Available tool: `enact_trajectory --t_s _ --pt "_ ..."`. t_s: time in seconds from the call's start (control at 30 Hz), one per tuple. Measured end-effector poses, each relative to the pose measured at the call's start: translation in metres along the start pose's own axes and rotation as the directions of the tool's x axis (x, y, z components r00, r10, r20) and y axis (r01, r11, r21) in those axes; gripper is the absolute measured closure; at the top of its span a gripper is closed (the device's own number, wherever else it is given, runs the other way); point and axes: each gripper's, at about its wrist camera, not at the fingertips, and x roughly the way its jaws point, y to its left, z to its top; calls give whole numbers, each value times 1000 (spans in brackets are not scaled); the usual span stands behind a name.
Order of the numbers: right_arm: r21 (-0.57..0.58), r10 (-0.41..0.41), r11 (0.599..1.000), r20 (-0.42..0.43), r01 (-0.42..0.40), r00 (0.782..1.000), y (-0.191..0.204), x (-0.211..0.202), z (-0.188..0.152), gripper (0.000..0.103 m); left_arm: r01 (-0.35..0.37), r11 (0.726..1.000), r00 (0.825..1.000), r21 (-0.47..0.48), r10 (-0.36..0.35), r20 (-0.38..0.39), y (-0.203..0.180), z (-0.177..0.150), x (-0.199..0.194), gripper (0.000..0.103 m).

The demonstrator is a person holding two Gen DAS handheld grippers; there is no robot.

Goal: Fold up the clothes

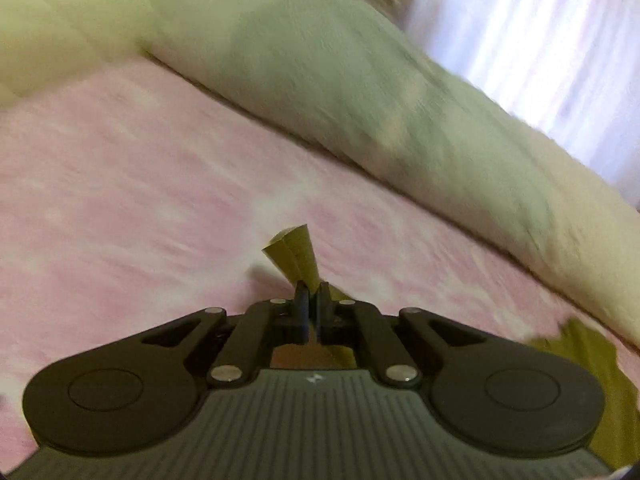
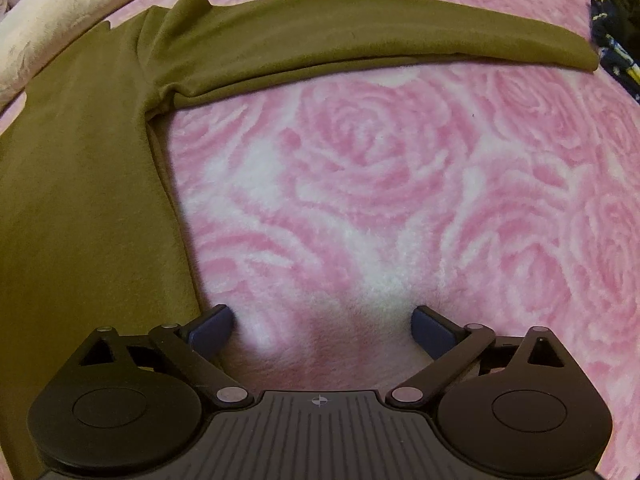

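Note:
An olive-green garment (image 2: 92, 184) lies on a pink rose-patterned blanket (image 2: 380, 184). Its body runs down the left of the right wrist view, and one long sleeve (image 2: 360, 36) stretches flat across the top toward the right. My right gripper (image 2: 322, 326) points down at bare blanket just right of the garment's edge, open wide with nothing between its fingers. In the blurred left wrist view my left gripper (image 1: 313, 294) is shut on a pinched fold of the olive garment (image 1: 294, 252), which sticks out past the fingertips. More olive cloth (image 1: 600, 364) shows at lower right.
A cream-coloured quilt or pillow (image 1: 360, 92) lies along the far edge of the pink blanket (image 1: 140, 200), with a bright curtain (image 1: 540, 40) behind it. The same cream bedding (image 2: 44, 28) shows at upper left. Dark patterned cloth (image 2: 618, 20) sits at the right edge.

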Motion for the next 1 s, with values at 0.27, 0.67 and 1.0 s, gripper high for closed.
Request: enact_trajectory --t_s 0.27,0.67,1.0 --pt "-5 -14 1000 -17 14 1000 -1 1 1 4 -314 949 938 -24 306 -160 96 -21 -29 102" --pt "-21 -5 1000 -9 4 1000 -9 -3 -6 4 -407 898 868 165 437 -236 91 -61 -75 101" --pt "8 91 996 129 -93 988 -49 -38 0 4 -417 890 823 187 457 -337 47 -93 -95 87"
